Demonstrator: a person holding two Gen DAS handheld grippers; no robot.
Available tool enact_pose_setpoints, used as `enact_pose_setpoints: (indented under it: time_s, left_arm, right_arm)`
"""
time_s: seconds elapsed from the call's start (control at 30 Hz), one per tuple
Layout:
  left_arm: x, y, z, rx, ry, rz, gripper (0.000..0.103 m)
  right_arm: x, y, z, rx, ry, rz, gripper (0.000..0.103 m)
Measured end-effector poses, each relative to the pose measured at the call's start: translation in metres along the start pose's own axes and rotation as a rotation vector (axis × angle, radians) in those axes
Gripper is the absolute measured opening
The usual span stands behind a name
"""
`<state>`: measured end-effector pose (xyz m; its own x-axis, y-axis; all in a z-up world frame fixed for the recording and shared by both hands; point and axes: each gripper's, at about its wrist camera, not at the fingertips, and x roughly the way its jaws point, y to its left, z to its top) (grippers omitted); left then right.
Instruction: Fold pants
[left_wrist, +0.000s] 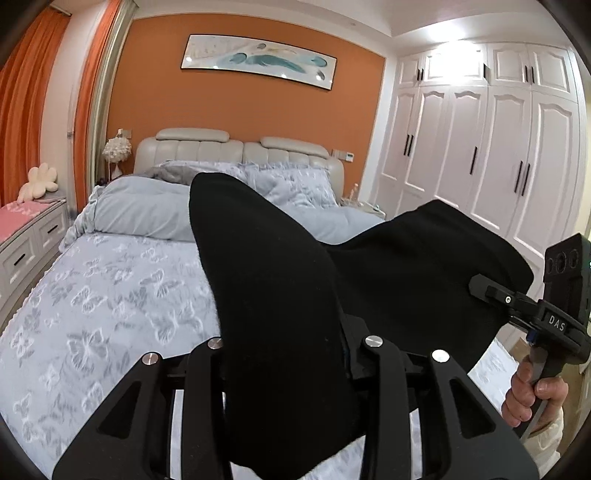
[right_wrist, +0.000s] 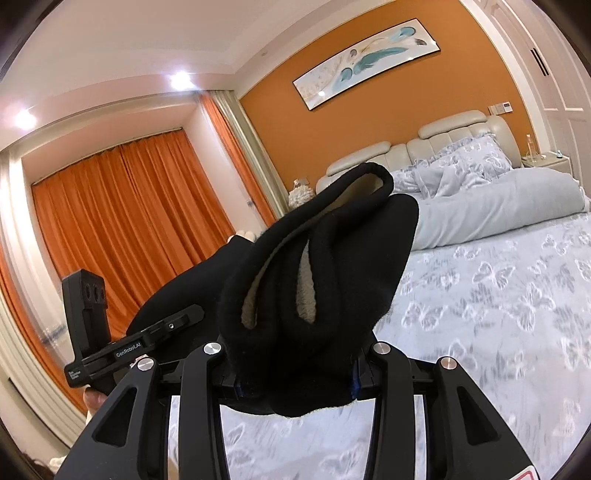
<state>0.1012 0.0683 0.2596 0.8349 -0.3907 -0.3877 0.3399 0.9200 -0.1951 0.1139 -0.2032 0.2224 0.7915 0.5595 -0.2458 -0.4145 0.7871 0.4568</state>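
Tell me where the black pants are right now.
The black pants are held up in the air above the butterfly-print bed, stretched between the left gripper and the right gripper, each clamped on one end, as both wrist views show.

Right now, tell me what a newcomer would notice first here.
The black pants fill the middle of both views, held up above the bed with each gripper's jaws clamped on the cloth: left gripper, right gripper. Behind them an orange wall carries a long feather painting. White wardrobes stand at the right in the left view.
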Motion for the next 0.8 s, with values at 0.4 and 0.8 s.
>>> enact_pose_setpoints:
  time_s: [0.4,0.8]
  left_arm:
    - [0.147,0.037,0.007,0.023,-0.002,0.115,0.034]
    - [0.337,0.107,-0.141,-0.027,0.344,0.265,0.041]
  right_arm:
    - [0.121,-0.099,0.009,0.059,0.009,-0.057,0.037]
    - [0.267,-0.249,-0.137,0.234,0.422,-0.266,0.051]
